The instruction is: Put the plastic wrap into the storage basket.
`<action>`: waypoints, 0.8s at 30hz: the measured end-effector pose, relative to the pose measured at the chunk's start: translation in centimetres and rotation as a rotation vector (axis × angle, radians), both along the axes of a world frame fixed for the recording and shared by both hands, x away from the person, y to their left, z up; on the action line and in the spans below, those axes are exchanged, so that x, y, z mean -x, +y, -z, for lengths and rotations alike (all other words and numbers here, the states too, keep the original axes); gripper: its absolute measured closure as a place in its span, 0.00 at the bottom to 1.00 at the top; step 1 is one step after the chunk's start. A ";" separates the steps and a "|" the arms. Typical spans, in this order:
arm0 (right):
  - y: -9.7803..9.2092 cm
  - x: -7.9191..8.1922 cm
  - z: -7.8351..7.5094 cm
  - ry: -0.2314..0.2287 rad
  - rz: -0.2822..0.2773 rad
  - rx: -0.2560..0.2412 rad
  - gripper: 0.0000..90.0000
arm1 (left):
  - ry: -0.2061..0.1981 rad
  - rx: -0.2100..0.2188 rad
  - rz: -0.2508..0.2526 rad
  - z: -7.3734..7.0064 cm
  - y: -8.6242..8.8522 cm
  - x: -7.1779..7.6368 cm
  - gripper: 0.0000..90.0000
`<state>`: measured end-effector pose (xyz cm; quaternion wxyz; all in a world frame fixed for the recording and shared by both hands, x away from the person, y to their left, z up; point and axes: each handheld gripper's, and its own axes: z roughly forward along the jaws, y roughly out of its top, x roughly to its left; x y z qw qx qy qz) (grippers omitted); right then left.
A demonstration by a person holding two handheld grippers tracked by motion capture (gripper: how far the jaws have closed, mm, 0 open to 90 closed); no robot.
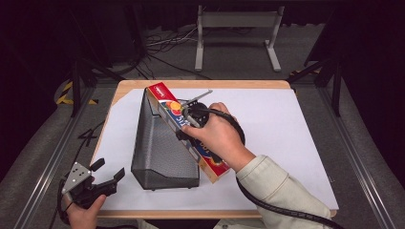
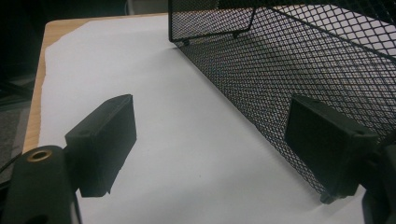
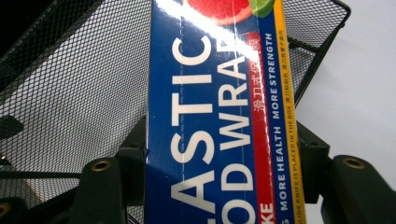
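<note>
Wrap box (image 1: 188, 133) over mesh basket (image 1: 160, 148)

Light fell from above onto the surface (image 1: 286, 143), whose white sheet was bright while the floor and the room around it sank into near black. The basket (image 1: 162, 143) threw only a thin, soft shadow at its foot. In the right gripper view a hard white streak of glare crossed the glossy box (image 3: 215, 116) near its top, washing out the print there, and the tongs at the bottom edge were dim and slightly soft. In the left gripper view the left tongs (image 2: 210, 149) were dark, with faint shadows on the sheet; the far mesh blurred a little.
</note>
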<state>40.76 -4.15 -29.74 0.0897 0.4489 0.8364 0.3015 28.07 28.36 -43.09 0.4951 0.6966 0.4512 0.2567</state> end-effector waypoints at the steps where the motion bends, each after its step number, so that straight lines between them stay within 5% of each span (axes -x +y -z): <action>1: 0.1 0.0 0.2 0.000 -0.005 0.002 0.44 | -0.001 0.001 0.000 0.0 0.0 0.0 0.19; 24: 1.9 -2.0 3.7 0.150 0.062 0.067 0.44 | -0.007 -0.016 0.011 -0.1 -0.3 0.0 0.19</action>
